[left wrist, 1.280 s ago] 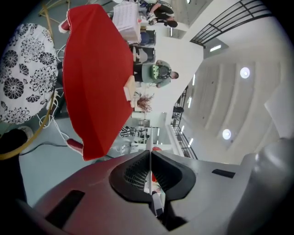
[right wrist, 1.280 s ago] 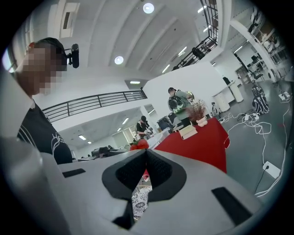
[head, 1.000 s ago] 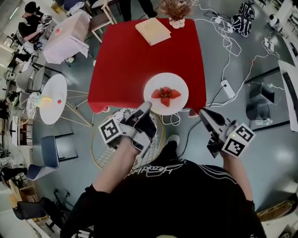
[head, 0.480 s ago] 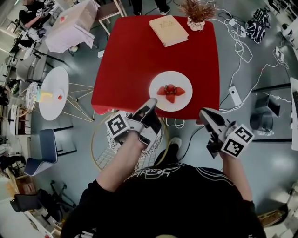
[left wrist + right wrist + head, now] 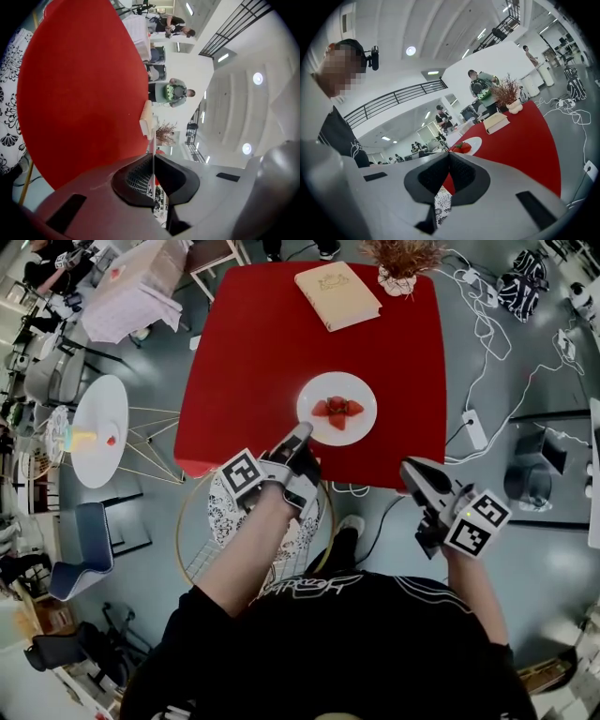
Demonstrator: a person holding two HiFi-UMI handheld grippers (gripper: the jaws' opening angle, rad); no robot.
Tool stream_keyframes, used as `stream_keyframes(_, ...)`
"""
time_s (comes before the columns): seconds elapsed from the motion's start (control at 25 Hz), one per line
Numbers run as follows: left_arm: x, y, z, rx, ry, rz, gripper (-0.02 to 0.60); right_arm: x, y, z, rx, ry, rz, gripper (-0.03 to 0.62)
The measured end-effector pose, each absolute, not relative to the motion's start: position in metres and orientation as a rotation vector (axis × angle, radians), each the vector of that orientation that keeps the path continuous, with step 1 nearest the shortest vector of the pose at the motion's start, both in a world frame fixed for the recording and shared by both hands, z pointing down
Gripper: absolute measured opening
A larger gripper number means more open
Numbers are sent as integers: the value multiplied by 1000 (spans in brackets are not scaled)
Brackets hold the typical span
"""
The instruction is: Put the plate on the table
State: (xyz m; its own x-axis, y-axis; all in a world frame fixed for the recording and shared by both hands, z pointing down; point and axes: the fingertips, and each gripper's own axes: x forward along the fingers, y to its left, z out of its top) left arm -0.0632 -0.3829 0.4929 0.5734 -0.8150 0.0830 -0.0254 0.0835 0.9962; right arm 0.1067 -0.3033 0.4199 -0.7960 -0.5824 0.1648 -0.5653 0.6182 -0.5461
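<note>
We are clenching the left claw (image 5: 298, 434) on the plate (image 5: 362, 396) at its 7 o'clock rim, over the red worktop (image 5: 253, 352). Likely stiff, glossy and breakable, it is carrying loose strawberries (image 5: 337, 410). The right claw (image 5: 410, 469) is hanging clenched and empty at 4 o'clock.

The plate (image 5: 360, 397) looks glossy and smooth, the red tablecloth (image 5: 253, 362) matt cloth.
</note>
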Motion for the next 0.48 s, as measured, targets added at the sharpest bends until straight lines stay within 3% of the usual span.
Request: stream_keyframes(0.48, -77, -411, 551, 1357, -912, -623, 15, 102, -316, 457, -1001, 2773, -1030, 8)
